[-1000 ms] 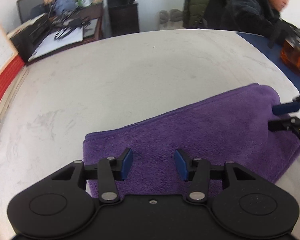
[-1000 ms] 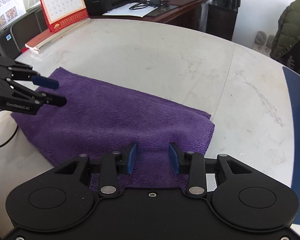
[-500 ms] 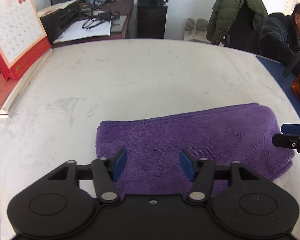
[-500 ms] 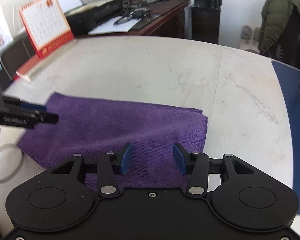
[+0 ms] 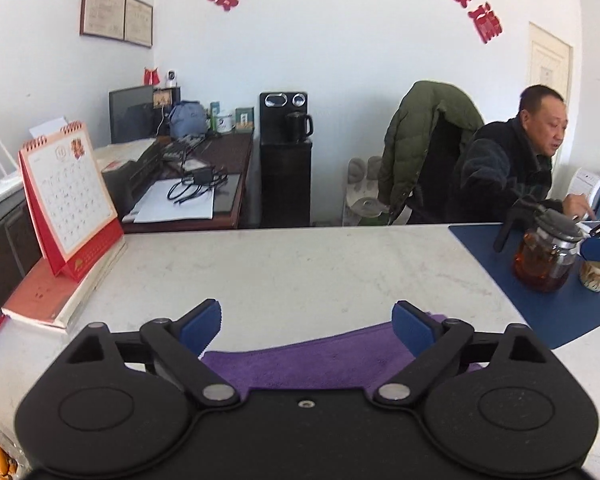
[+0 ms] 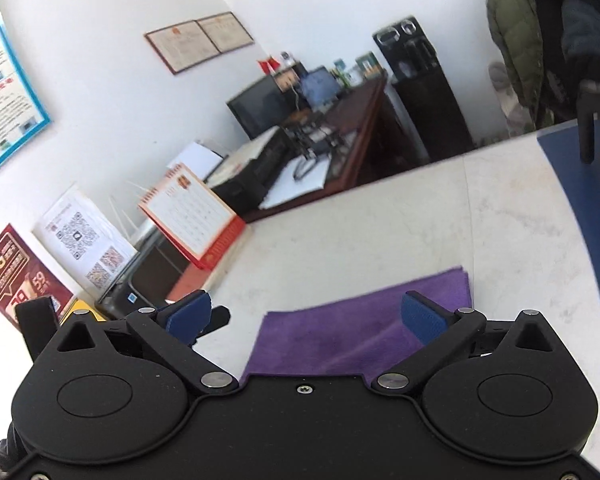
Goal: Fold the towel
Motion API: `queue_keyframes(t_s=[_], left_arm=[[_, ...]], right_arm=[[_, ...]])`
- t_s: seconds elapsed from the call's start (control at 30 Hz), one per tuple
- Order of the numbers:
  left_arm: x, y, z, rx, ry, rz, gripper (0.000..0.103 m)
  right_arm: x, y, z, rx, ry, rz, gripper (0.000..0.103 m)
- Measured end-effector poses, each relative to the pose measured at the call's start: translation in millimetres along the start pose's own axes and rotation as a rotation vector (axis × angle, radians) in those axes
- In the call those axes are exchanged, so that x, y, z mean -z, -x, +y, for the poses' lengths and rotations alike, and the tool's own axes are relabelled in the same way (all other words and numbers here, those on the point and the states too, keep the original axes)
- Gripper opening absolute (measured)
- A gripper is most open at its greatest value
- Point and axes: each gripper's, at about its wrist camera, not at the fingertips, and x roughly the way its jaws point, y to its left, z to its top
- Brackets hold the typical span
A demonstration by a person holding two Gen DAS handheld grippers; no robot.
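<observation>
The folded purple towel [image 5: 340, 360] is seen lying flat on the pale stone surface [image 5: 300, 264], below and just ahead of the left tongs [image 5: 307, 322] and the right tongs [image 6: 306, 314], untouched by either. Both pairs of tongs are spread wide, their jaws opening, and nothing is gripped between the blue pads. The left tongs are held above the surface pointing gently downward, while the right tongs are held rolled to one side, the room appearing tilted in their view.
</observation>
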Motion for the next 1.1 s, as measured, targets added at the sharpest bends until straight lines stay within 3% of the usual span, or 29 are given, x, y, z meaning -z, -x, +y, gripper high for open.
queue_keyframes(t_s=[0.07, 0.13, 0.17, 0.2, 0.27, 0.33, 0.47, 0.57, 0.63, 0.73, 1.1], left_arm=[[-4, 8, -4, 0.013, -0.009, -0.024, 0.102], [-6, 13, -8, -0.017, 0.005, -0.043, 0.102], [-6, 12, -8, -0.017, 0.018, -0.013, 0.102], [-5, 9, -8, -0.001, 0.029, 0.042, 0.102], [-1, 0, -7, 0.021, 0.028, 0.117, 0.102], [8, -7, -9, -0.033, 0.029, 0.177, 0.102], [24, -28, -5, -0.143, 0.070, 0.332, 0.102], [31, -38, -2, -0.155, 0.095, 0.406, 0.102], [34, -44, -1, -0.160, 0.108, 0.439, 0.102], [39, -45, 6, -0.176, 0.102, 0.455, 0.102], [48, -57, 16, -0.186, 0.114, 0.504, 0.102]], right_arm=[[4, 6, -3, -0.151, -0.117, -0.076, 0.103], [9, -9, -22, -0.343, -0.277, -0.016, 0.103], [10, -17, -30, -0.403, -0.321, 0.023, 0.103], [12, -17, -34, -0.399, -0.346, 0.020, 0.103], [13, -8, -35, -0.310, -0.335, -0.047, 0.103], [17, -5, -41, -0.188, -0.372, -0.111, 0.103], [22, -33, -60, -0.118, -0.487, 0.077, 0.103], [27, -54, -42, 0.280, -0.212, 0.165, 0.103], [37, -67, -30, 0.468, 0.008, 0.175, 0.103], [48, -78, -22, 0.521, 0.158, 0.172, 0.103], [64, -115, -7, 0.515, 0.211, 0.297, 0.103]])
